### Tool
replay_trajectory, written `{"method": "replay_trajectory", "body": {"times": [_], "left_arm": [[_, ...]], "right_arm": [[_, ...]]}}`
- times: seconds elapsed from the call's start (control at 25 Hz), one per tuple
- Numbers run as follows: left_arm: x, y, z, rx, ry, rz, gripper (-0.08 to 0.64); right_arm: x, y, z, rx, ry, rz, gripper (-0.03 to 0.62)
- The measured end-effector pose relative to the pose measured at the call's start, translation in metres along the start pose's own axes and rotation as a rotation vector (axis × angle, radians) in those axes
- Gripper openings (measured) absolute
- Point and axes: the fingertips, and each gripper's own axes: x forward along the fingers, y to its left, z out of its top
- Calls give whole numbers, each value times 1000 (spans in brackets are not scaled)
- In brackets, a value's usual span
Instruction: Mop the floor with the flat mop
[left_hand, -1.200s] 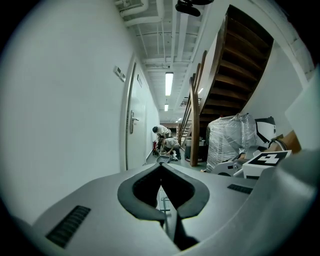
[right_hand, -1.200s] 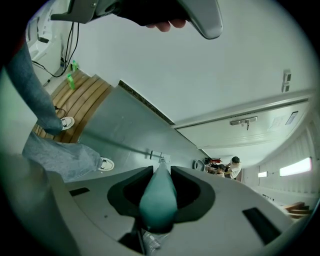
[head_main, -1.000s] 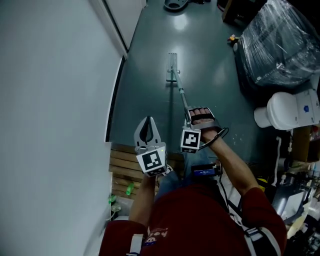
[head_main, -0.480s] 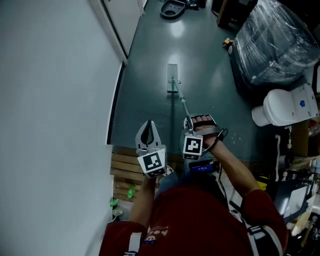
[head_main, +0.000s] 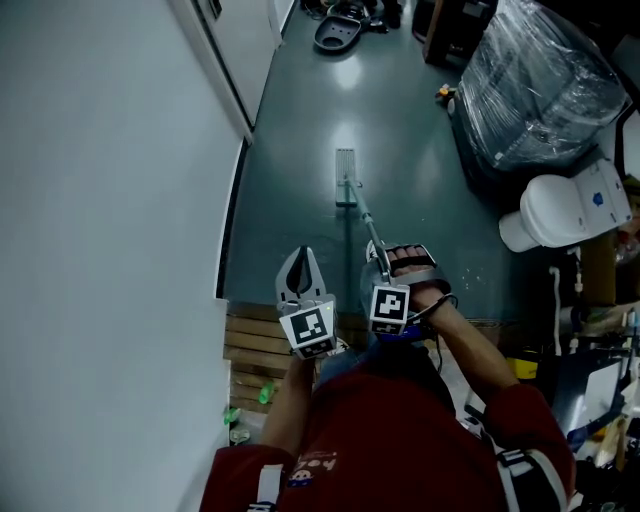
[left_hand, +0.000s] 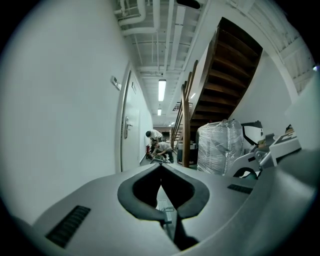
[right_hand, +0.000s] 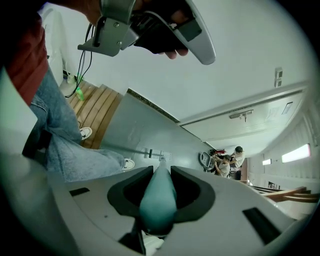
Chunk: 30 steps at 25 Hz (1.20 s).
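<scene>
The flat mop head (head_main: 345, 178) lies on the dark green floor ahead of me, its thin pole (head_main: 366, 222) slanting back to my right gripper (head_main: 379, 256). That gripper is shut on the mop's teal handle (right_hand: 158, 196), which runs out between the jaws to the mop head (right_hand: 159, 155). My left gripper (head_main: 298, 254) hangs beside it, to the left, shut with nothing in it. In the left gripper view its jaw tips (left_hand: 161, 166) meet, and the mop head (left_hand: 164, 206) shows through the gap below them.
A white wall (head_main: 100, 200) runs along the left, wooden slats (head_main: 255, 345) lie at my feet. A white toilet (head_main: 558, 210) and a plastic-wrapped stack (head_main: 540, 80) stand at the right. Two people (left_hand: 157, 146) crouch far down the corridor, near a staircase (left_hand: 225, 65).
The mop head has slid back along the floor towards me, drawn by the right gripper on the handle. The left gripper stays shut and empty beside it.
</scene>
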Motion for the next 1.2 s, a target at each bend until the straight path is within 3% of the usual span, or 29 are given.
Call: {"method": "replay_trajectory", "body": {"times": [0.76,1.2], "left_arm": [[-29,-17,-8,14,34,-53,15],[-24,-21,-13,11,36,-65,15]], "right_arm": [[-70,27,5,38,6,66,118],[-69,27,7,49,11,69,118]]}}
